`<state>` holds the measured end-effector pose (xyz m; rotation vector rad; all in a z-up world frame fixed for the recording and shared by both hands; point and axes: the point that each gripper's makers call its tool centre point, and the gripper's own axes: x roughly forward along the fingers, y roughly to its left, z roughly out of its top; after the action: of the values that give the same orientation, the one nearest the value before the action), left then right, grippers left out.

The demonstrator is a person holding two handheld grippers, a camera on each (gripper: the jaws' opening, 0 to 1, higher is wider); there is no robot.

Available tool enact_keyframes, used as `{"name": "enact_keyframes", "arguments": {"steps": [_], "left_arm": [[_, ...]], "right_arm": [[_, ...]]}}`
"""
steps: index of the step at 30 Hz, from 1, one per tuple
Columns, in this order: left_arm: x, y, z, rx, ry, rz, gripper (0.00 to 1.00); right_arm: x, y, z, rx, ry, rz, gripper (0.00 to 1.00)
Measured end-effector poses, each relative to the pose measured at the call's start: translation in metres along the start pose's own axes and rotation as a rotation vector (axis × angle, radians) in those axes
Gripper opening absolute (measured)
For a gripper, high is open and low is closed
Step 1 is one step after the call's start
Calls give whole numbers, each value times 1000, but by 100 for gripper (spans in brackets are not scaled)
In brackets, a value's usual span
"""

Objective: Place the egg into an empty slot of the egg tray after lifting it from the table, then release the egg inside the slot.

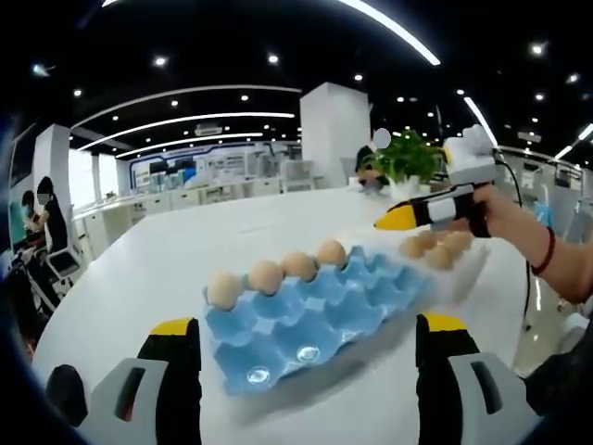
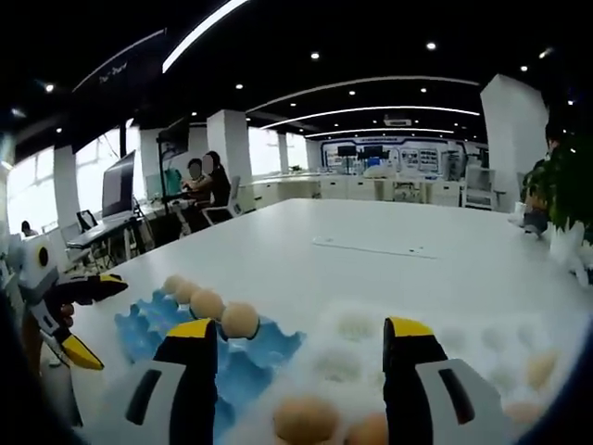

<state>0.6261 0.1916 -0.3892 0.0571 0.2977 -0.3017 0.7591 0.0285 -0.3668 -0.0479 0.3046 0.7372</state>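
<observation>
A blue egg tray (image 1: 306, 311) lies on the white table (image 1: 167, 260), with several brown eggs (image 1: 266, 276) in its far row and the nearer slots bare. My left gripper (image 1: 308, 357) stands open just short of the tray, holding nothing. In the right gripper view the blue tray (image 2: 236, 362) is low on the left with its row of eggs (image 2: 239, 320). My right gripper (image 2: 298, 362) is open above a pale, see-through tray (image 2: 371, 338). A brown egg (image 2: 306, 419) sits low between its fingers, untouched. The right gripper (image 1: 431, 211) hovers over more eggs (image 1: 440, 250).
A potted plant (image 1: 408, 158) stands at the table's far side. The left gripper (image 2: 69, 315) shows at the left edge beside the blue tray. More eggs (image 2: 539, 366) lie in the pale tray's right part. People sit at desks (image 2: 199, 190) beyond the table.
</observation>
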Motion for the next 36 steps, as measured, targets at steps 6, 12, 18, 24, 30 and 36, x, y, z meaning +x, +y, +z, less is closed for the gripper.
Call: {"name": "enact_keyframes", "arguments": {"steps": [6, 12, 18, 24, 30, 36], "left_arm": [[1, 0, 0, 5, 5, -1, 98], [3, 0, -1, 6, 10, -2, 98], [3, -1, -2, 15, 20, 1, 98], [4, -4, -3, 9, 20, -3, 98], [4, -4, -3, 12, 19, -2, 98], [4, -2, -4, 10, 21, -1, 98]], "right_arm": [[-5, -10, 0, -2, 2, -19, 76], [-11, -18, -2, -7, 6, -36, 75], [-15, -28, -7, -14, 15, -57, 74], [-20, -36, -8, -8, 16, -74, 74], [-24, -41, -9, -13, 17, -85, 73], [-30, -49, -12, -7, 18, -97, 72]]}}
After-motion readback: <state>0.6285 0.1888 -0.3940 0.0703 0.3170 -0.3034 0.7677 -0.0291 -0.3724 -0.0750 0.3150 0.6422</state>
